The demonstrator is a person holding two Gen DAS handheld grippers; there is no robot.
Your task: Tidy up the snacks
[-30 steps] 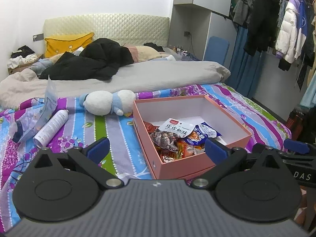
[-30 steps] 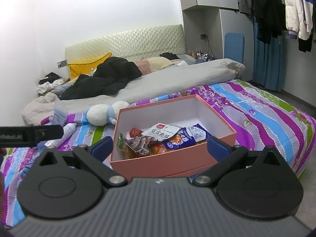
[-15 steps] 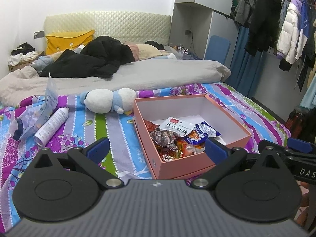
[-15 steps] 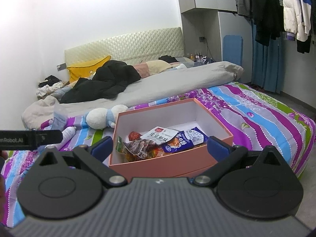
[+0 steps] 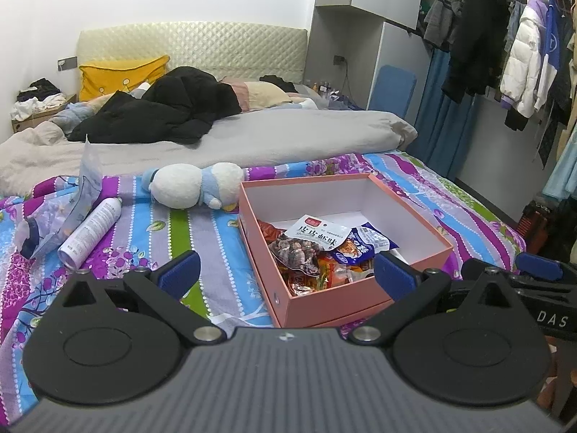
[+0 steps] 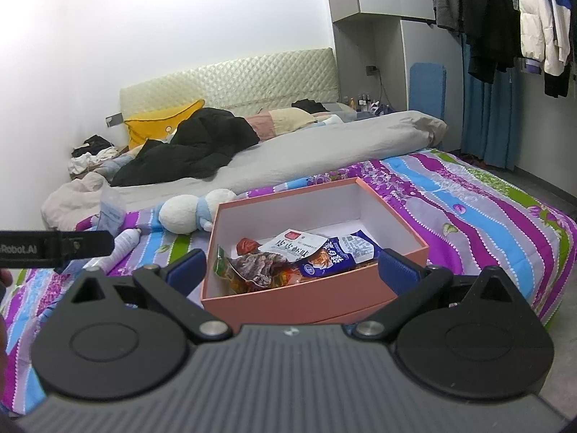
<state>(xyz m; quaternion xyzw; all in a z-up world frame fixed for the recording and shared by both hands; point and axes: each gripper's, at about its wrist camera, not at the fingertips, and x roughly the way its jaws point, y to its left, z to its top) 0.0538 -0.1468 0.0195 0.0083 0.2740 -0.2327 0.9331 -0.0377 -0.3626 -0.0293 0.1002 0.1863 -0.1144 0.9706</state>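
Fingers (image 5: 395, 276) spread; red snack (image 6: 247, 244) right-view only.

**Snack packets heaped in an open pink box**

A salmon-pink box (image 5: 326, 303) with white inner walls sits lidless at centre frame in both views, turned at a slight angle. The snacks lie piled in its near-left part, the far corner showing bare white floor. On top rests a white packet (image 5: 317, 230) with a red label and dark characters, lying flat. Beside it to the right lies a blue packet (image 6: 335, 254). Beneath, a clear bag of dark brown pieces (image 5: 297, 252) overlaps orange and red wrappers (image 5: 330, 276).
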